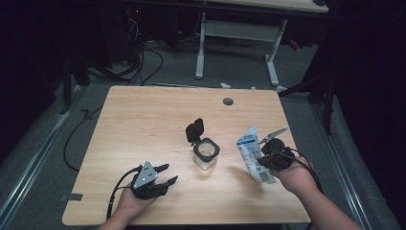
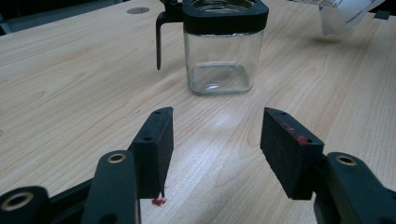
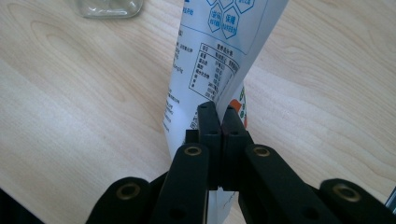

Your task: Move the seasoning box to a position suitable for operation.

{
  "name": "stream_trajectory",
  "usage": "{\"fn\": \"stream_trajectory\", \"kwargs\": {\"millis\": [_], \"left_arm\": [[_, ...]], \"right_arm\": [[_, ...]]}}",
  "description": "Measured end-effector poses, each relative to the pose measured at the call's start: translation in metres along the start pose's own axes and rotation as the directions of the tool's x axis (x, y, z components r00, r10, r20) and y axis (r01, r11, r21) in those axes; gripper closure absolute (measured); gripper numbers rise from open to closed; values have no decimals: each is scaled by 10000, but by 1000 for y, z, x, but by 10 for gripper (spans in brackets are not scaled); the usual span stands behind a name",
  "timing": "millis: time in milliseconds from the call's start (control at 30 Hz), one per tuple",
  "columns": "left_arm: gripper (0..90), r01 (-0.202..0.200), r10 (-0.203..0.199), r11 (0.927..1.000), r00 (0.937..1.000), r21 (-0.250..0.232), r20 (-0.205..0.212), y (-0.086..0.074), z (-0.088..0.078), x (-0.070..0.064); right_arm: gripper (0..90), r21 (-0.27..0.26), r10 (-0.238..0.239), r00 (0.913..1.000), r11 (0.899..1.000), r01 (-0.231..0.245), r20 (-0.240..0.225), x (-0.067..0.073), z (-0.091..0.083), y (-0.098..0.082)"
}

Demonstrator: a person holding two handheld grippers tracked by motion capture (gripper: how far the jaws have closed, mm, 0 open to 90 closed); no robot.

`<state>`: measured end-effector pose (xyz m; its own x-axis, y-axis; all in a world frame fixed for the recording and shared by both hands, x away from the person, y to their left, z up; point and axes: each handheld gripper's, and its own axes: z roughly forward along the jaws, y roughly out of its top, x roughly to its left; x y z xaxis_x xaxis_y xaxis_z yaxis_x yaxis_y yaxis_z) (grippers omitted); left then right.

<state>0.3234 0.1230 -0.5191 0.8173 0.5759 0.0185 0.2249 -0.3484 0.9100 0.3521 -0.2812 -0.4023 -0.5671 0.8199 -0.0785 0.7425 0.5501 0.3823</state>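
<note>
Pinching the light, floppy pouch [image 3: 219, 56] near its edge, right gripper [image 3: 219, 116] fingers clamp it; left gripper [image 2: 215, 144] fingers gape empty before the fragile glass jar [image 2: 219, 51].

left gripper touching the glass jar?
Apart. Left gripper view: the left gripper has its jaws open, with bare table between them and the glass jar.

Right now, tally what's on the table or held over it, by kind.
Glass jar with open black lid: 1
White printed pouch, held: 1
Grippers, left and right: 2
Total: 4
</note>
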Motion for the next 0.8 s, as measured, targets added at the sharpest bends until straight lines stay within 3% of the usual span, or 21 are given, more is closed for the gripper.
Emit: {"fn": "stream_trajectory", "kwargs": {"millis": [567, 800], "left_arm": [[444, -187, 187, 9998, 9998, 75, -45, 0, -1, -3], [444, -194, 194, 9998, 9998, 30, -39, 0, -1, -4]], "right_arm": [[900, 914, -161, 9989, 9956, 201, -447, 5, -4, 9], [900, 1307, -510, 9978, 9898, 561, -421, 3, -7, 16]]}}
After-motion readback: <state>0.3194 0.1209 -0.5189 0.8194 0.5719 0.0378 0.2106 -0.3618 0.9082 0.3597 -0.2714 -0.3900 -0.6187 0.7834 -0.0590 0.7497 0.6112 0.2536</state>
